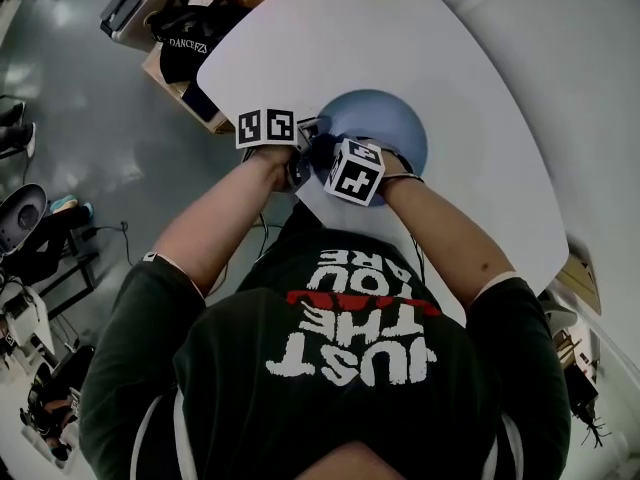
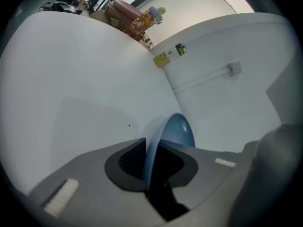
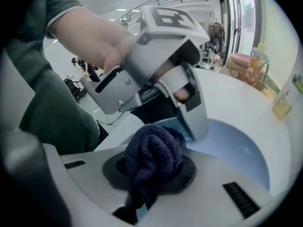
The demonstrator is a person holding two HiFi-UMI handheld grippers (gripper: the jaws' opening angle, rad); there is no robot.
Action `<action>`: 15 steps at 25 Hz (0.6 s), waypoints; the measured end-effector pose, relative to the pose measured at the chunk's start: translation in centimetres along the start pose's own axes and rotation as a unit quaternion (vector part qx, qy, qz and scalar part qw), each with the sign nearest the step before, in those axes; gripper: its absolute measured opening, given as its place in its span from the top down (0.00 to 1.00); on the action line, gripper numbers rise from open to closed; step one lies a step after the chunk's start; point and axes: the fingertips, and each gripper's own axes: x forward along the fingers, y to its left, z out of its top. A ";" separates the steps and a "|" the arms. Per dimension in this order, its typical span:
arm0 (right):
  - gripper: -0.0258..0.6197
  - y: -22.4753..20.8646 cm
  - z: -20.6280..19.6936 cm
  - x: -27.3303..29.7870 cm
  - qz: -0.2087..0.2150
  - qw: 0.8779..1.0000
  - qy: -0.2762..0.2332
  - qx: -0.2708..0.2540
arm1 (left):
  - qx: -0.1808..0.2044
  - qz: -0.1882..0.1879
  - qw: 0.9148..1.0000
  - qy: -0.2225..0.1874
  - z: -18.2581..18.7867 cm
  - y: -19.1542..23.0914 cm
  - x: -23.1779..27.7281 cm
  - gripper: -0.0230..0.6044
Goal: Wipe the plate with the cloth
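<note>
A blue plate (image 1: pixel 385 128) lies on the white table (image 1: pixel 480 138) close to the near edge. My left gripper (image 1: pixel 300 158) is shut on the plate's near-left rim; in the left gripper view the plate (image 2: pixel 177 131) stands edge-on between the two pads. My right gripper (image 1: pixel 322 158) is shut on a bunched dark blue cloth (image 3: pixel 154 157), held low over the plate (image 3: pixel 236 148) right beside the left gripper (image 3: pixel 189 105). From the head view the marker cubes hide the cloth almost entirely.
A yellow bottle (image 3: pixel 282 103) and a box (image 3: pixel 244 65) stand at the table's far side. Bags and a dark cap (image 1: pixel 190 43) sit on the floor beyond the table's left edge. More floor clutter (image 1: pixel 30 228) lies at the far left.
</note>
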 end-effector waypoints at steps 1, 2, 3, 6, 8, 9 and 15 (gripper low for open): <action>0.87 -0.5 0.2 -0.1 -0.016 1.000 -0.009 -0.003 | 0.009 -0.001 1.000 0.007 -0.1 -0.1 0.0 0.89; 0.87 -0.8 0.4 -0.3 -0.029 0.999 -0.020 -0.005 | 0.021 0.000 1.000 0.014 -0.1 -0.2 0.0 0.89; 0.87 -0.8 0.4 -0.6 -0.034 0.999 -0.034 -0.006 | 0.036 0.001 0.999 0.023 -0.2 -0.3 0.0 0.89; 0.87 -0.4 -0.1 -3.8 -0.027 0.995 -0.094 0.029 | 0.068 0.004 0.996 0.050 -0.7 -0.4 0.2 0.93; 0.87 -1.3 -0.8 -7.3 -0.045 0.988 -0.137 0.062 | 0.072 0.002 0.996 0.056 -0.6 -0.4 0.2 0.93; 0.87 -2.1 -1.2 -9.0 -0.065 0.984 -0.152 0.071 | 0.080 0.004 0.995 0.059 -0.6 -0.4 0.3 0.93; 0.87 -5.4 -2.3 -9.3 -0.129 0.985 -0.115 0.017 | 0.119 0.014 0.990 0.074 -1.1 -0.4 0.5 0.93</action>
